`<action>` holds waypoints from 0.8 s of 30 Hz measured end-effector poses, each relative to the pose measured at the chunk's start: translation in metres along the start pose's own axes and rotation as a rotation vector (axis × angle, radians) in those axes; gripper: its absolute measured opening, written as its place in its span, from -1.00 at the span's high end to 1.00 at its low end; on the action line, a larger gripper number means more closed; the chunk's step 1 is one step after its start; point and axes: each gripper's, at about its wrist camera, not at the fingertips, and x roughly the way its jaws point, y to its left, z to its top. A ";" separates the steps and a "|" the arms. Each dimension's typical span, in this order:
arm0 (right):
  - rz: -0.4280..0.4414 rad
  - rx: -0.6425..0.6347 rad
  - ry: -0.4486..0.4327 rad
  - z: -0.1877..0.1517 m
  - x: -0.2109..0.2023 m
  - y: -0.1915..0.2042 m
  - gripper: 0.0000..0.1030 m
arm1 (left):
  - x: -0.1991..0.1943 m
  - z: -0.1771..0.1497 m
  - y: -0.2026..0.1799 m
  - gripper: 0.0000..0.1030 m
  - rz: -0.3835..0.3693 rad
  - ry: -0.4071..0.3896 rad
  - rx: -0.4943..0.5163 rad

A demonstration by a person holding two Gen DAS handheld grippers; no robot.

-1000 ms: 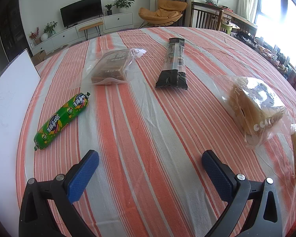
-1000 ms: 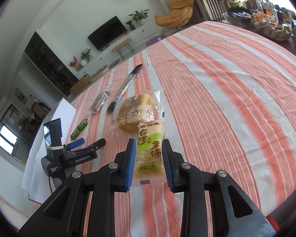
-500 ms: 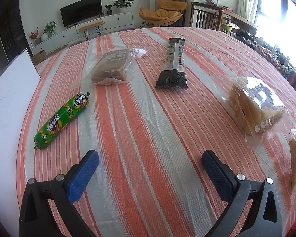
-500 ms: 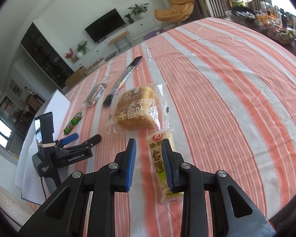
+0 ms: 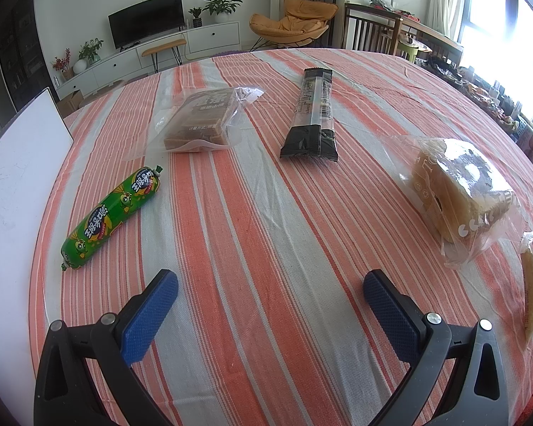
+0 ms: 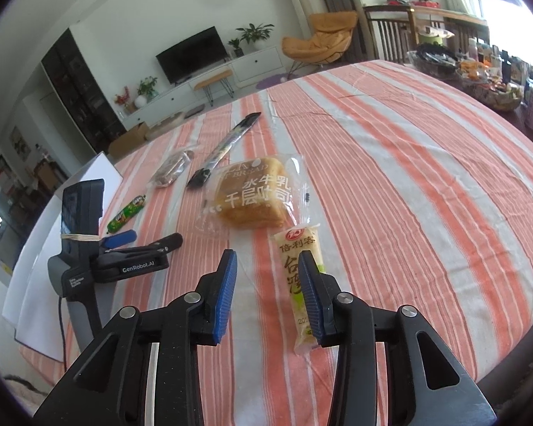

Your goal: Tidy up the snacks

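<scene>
Release step, by my reading: right gripper (image 6: 266, 291) jaws are opening with nothing between them; the rice-cracker packet (image 6: 303, 277) lies flat on the striped tablecloth (image 6: 408, 195), partly behind the right-hand finger, just below the bagged toast (image 6: 254, 200). Left gripper (image 5: 266, 305) hangs wide and empty above the cloth. Sausage stick (image 5: 112, 218), brown cake bag (image 5: 199, 122) and black bar (image 5: 312, 117) lie spaced in a row. Next move likely needs clearing the packet without dragging it. Room: living room, television (image 5: 145, 28), orange chair (image 5: 293, 21), bright window.
</scene>
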 end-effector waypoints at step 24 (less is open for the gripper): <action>0.030 0.044 -0.155 -0.014 -0.031 -0.004 0.01 | 0.000 0.000 0.000 -1.00 0.000 0.000 0.000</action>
